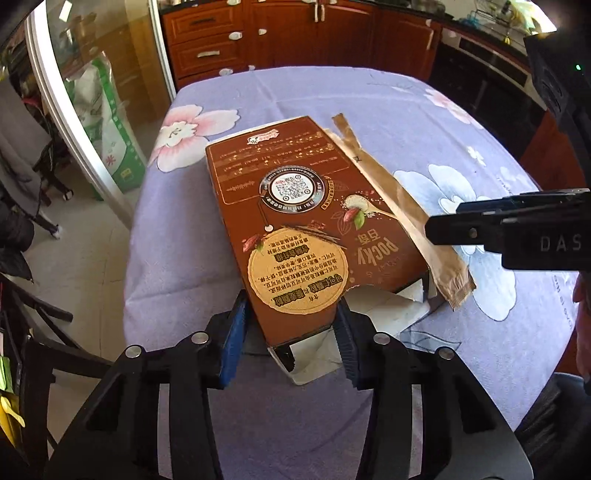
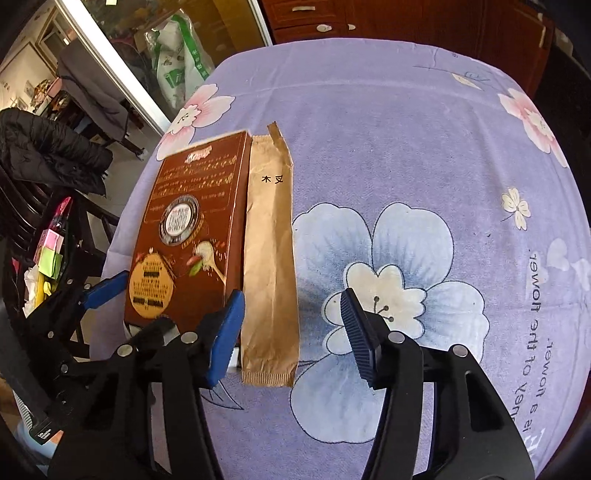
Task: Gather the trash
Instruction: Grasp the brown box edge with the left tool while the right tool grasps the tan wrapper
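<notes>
A brown Pocky snack box [image 1: 295, 218] with a torn-open near end lies on the purple flowered tablecloth [image 1: 258, 92]. My left gripper [image 1: 291, 332] has its jaws around the box's near end, touching both sides. A long brown paper sleeve [image 1: 406, 214] lies against the box's right side. In the right wrist view the box [image 2: 188, 229] is at the left and the paper sleeve [image 2: 269, 258] lies beside it. My right gripper [image 2: 291, 328] is open, its jaws standing either side of the sleeve's near end, just above the cloth.
The tablecloth [image 2: 406, 129] covers a rounded table. Wooden cabinets [image 1: 295, 33] stand behind it. A glass door [image 1: 92, 92] and a green-and-white sack [image 1: 110, 129] are at the left. Dark chairs with a black jacket [image 2: 44, 147] stand left of the table.
</notes>
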Available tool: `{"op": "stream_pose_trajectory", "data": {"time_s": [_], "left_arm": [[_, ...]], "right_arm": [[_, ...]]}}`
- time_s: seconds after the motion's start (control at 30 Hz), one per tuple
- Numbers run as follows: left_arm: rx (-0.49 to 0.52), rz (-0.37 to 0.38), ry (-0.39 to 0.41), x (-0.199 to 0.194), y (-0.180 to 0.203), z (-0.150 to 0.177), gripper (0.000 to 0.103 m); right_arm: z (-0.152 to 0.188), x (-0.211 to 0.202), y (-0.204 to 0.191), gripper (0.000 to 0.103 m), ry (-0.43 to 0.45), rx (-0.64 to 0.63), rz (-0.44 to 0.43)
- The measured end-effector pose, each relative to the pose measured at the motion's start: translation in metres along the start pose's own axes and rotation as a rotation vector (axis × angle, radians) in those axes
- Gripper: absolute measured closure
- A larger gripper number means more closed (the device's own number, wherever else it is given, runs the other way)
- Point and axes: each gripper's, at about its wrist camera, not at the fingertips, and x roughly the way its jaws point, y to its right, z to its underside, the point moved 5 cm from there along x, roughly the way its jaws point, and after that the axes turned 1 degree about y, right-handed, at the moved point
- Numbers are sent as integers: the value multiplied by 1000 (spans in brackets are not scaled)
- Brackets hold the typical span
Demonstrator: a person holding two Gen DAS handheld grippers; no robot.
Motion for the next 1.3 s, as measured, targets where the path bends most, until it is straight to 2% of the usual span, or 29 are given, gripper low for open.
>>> {"op": "stream_pose_trajectory", "data": {"time_s": [0.1, 0.33, 0.6, 0.63, 0.67, 0.73, 0.8, 1.03, 1.13, 1.3], "left_arm": [[-9, -11, 23, 0, -10, -5, 61], [-106, -2, 6, 11, -54, -15, 62], [-89, -14, 0, 15, -50, -17, 58], [-89, -13, -1, 16, -50, -18, 52], [-89, -11, -1, 17, -49, -19, 48], [-83, -10, 7, 19, -47, -21, 48], [-79, -14, 15, 18, -45, -24, 59], [-90, -29, 58, -2, -40, -42, 66], [-96, -21, 67, -11, -37, -51, 83], [-101, -14, 81, -21, -27, -66, 91]], "right_arm": [[-2, 3, -5, 50, -5, -18, 21], [-18, 16, -22, 50, -15, -55, 41], [-26, 31, -39, 53, -4, -119, 126], [-27, 30, -39, 62, 4, -125, 140], [-28, 29, -38, 81, 12, -130, 156], [-28, 27, -35, 86, 4, -113, 132], [-27, 24, -34, 90, 1, -105, 116], [-30, 8, -13, 92, 22, -11, 60], [-30, -2, -3, 92, 44, 25, 35], [-30, -28, 9, 92, 95, 57, -2]]}}
